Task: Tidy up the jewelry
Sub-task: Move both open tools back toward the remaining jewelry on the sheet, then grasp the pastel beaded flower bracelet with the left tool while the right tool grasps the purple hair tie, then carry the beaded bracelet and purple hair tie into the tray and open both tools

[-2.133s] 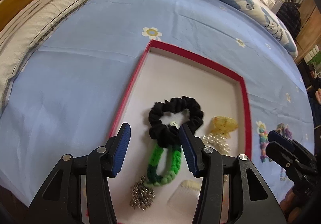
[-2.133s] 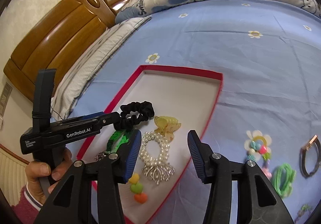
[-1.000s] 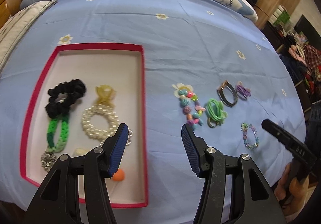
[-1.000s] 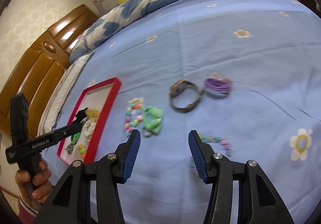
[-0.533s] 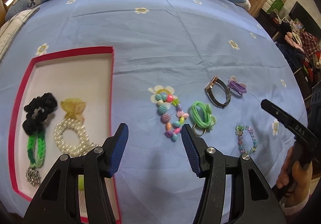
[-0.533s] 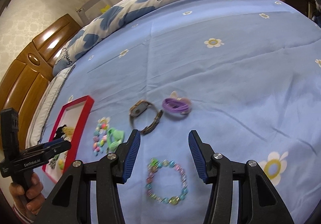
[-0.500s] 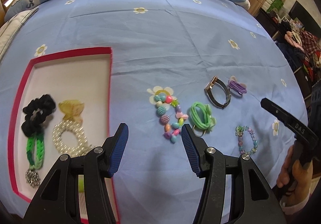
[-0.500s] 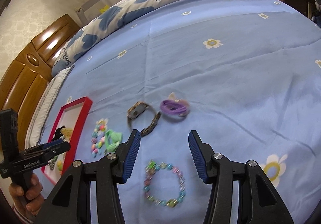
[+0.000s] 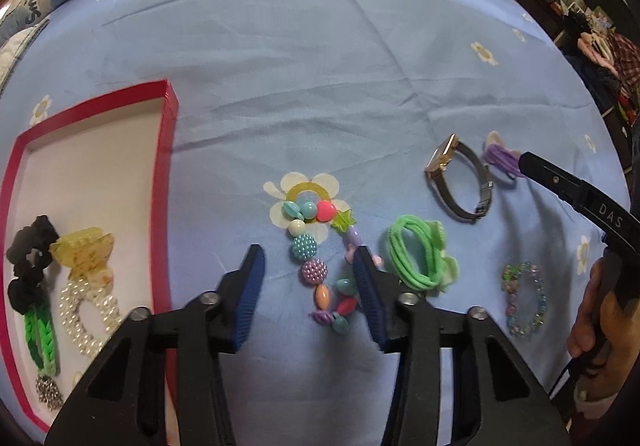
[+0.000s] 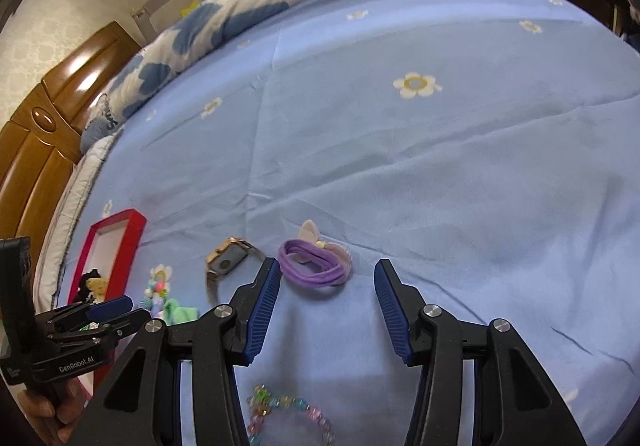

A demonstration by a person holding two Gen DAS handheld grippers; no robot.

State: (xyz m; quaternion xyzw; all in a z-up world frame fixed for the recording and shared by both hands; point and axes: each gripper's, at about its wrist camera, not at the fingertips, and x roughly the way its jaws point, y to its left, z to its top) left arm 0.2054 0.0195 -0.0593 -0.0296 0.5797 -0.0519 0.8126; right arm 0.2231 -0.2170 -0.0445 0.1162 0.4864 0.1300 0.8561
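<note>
While both grippers hang spread, next pickups are lined up.
L gripper (image 9: pixel 308 282) straddles bead bracelet (image 9: pixel 320 258); R gripper (image 10: pixel 326 306) nears purple hair tie (image 10: pixel 314 264); next: lower, pinch, carry to tray (image 9: pixel 166 150).

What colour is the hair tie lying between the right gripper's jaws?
The hair tie is purple, clearest in the right wrist view.

red tray (image 9: pixel 168 150), green hair tie (image 9: pixel 416 258), purple hair tie (image 10: pixel 314 260), daisy-print blue sheet (image 9: pixel 320 66).
</note>
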